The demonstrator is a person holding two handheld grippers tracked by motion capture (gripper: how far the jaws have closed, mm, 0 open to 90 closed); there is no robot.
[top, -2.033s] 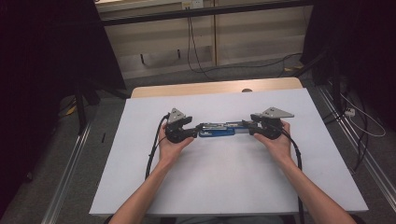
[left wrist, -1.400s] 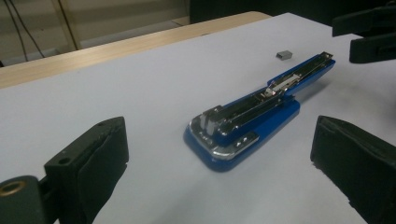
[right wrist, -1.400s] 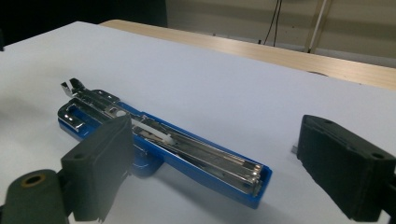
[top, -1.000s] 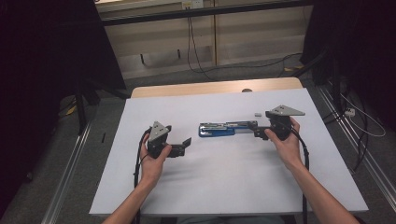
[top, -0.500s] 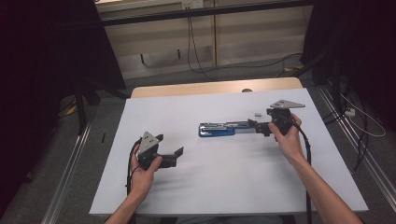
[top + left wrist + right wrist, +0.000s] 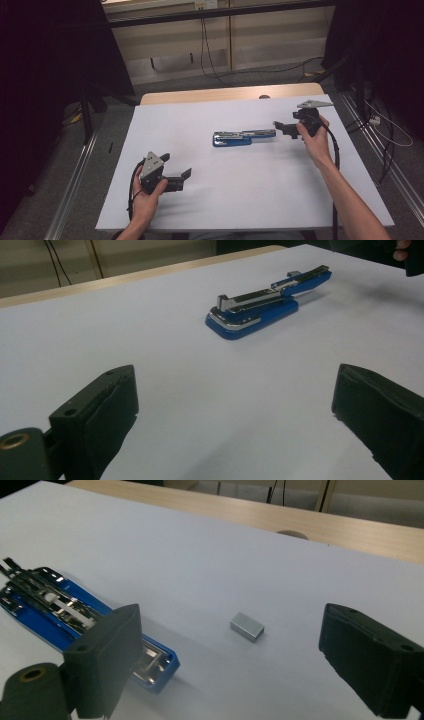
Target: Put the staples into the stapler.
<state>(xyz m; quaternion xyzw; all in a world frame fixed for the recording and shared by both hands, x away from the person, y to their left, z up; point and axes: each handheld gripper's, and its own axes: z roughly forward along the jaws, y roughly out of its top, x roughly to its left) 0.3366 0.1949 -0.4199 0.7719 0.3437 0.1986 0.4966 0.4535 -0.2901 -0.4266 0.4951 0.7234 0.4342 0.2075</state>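
Observation:
A blue stapler [image 6: 239,137] lies swung open flat on the white tabletop [image 6: 240,205], near its middle. My left gripper [image 6: 176,166] is open at the front left, well away from the stapler [image 6: 265,307], with its jaws wide and nothing between them [image 6: 235,415]. My right gripper [image 6: 282,129] hovers just right of the stapler's far end; its jaws have just been closing a little but stand open [image 6: 235,655]. A small silver block of staples [image 6: 246,626] lies on the table ahead of them, untouched, beside the stapler's open tray [image 6: 75,620].
A bare wooden strip [image 6: 225,94] runs along the table's far edge. Behind it are cables on the floor [image 6: 210,55]. Metal rails [image 6: 75,185] flank the table on both sides. The other hand [image 6: 407,255] shows in the top right corner of the left gripper view.
My left gripper has drawn away from the stapler toward the front left. My right gripper has let go of the stapler's end and backed off to the right. The stapler stays put.

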